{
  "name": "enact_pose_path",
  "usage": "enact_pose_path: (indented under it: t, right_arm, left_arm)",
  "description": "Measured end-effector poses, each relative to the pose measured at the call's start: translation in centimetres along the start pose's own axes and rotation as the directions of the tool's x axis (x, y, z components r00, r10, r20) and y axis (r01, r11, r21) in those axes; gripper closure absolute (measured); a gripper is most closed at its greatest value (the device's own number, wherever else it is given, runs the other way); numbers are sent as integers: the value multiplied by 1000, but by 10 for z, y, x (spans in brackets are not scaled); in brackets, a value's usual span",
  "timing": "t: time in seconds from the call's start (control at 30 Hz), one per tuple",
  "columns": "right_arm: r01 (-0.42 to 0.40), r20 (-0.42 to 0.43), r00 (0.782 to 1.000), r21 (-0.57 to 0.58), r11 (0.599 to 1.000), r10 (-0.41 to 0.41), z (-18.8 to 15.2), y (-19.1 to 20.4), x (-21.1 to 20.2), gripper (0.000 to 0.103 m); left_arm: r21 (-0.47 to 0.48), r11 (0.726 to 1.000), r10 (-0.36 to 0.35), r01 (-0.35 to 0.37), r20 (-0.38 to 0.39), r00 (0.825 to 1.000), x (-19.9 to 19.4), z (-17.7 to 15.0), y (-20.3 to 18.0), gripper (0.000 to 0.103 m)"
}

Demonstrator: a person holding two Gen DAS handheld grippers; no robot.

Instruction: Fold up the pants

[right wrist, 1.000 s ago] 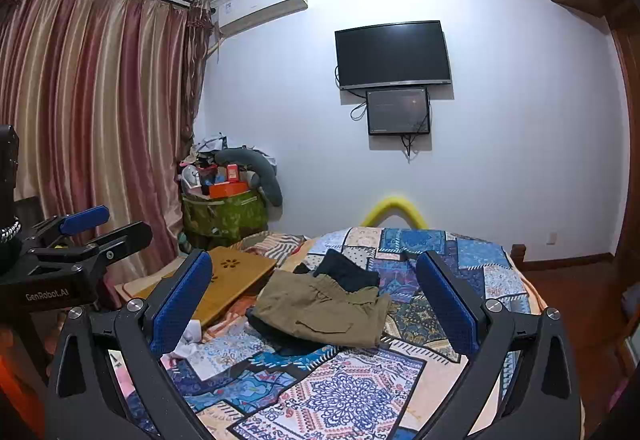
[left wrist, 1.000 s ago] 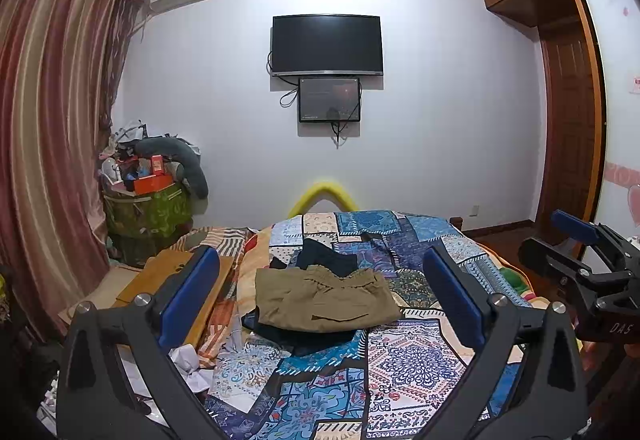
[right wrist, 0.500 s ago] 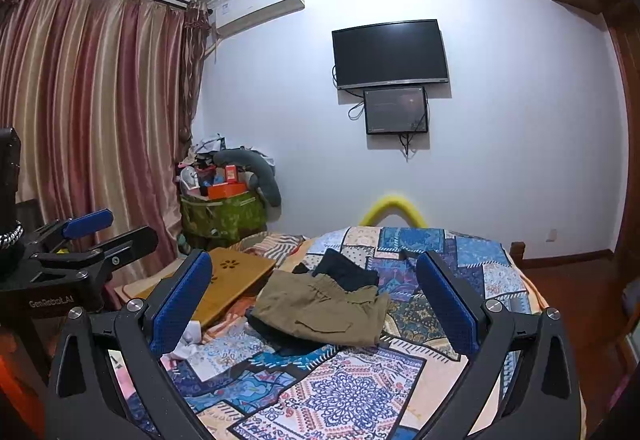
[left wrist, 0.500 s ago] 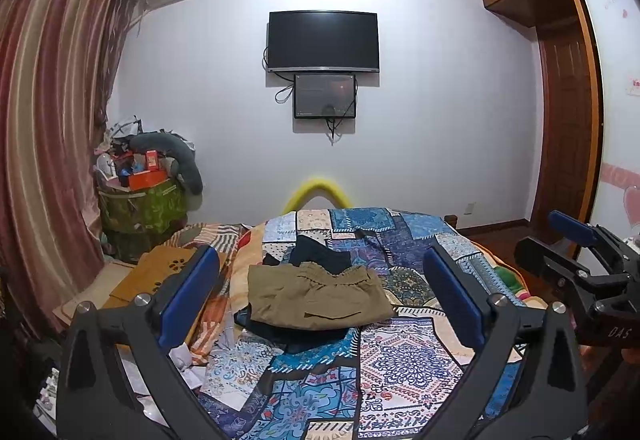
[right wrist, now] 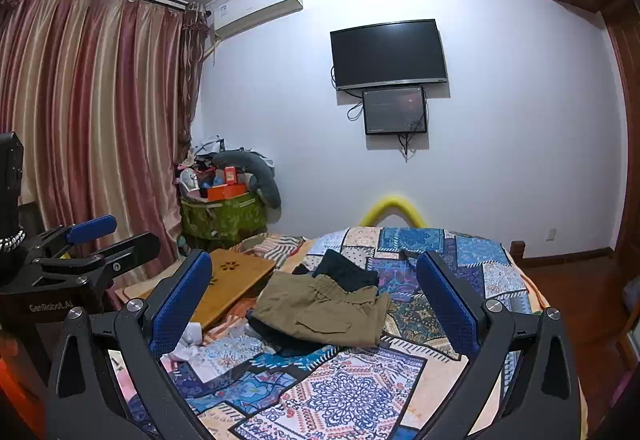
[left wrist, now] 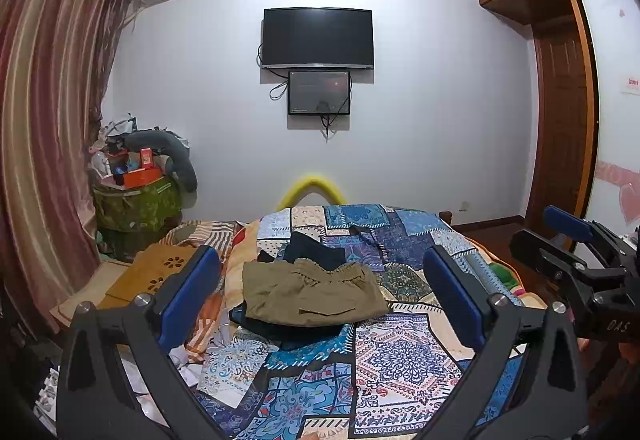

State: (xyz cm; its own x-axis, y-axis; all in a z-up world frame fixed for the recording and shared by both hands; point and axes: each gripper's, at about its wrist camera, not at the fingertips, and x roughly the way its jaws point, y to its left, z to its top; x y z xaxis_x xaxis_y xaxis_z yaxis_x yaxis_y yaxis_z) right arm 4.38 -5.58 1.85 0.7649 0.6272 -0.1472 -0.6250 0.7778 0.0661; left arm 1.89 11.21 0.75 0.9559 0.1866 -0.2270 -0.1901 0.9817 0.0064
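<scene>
Bedroom: patchwork quilt covers bed; folded olive pants lie mid-quilt atop dark clothes. Wall TV, striped curtains. Left gripper, right gripper raised, fingers spread, empty.

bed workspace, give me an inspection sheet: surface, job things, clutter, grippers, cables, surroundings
surface: bed with patchwork quilt, rumpled at its left edge.
job's things: olive pants lie folded on top of dark garments mid-bed.
clutter: wooden lap desk beside the bed; white scraps at the quilt edge; overfilled green bin in the corner.
grippers: left gripper open, empty, clear of the pants; right gripper open, empty, also clear.
cables: loose wires hang by the wall TV and small screen; none on the bed.
surroundings: striped curtains, air conditioner, wooden door.
</scene>
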Motion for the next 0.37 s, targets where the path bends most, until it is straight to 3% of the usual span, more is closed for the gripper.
enact_pose_path:
  t: [0.37]
  right_arm:
    - [3,-3,1000,3,1000,-3,-3,1,1,1]
  left_arm:
    - [-7,1000,-14,14,-11,1000,-2,-1,2,0]
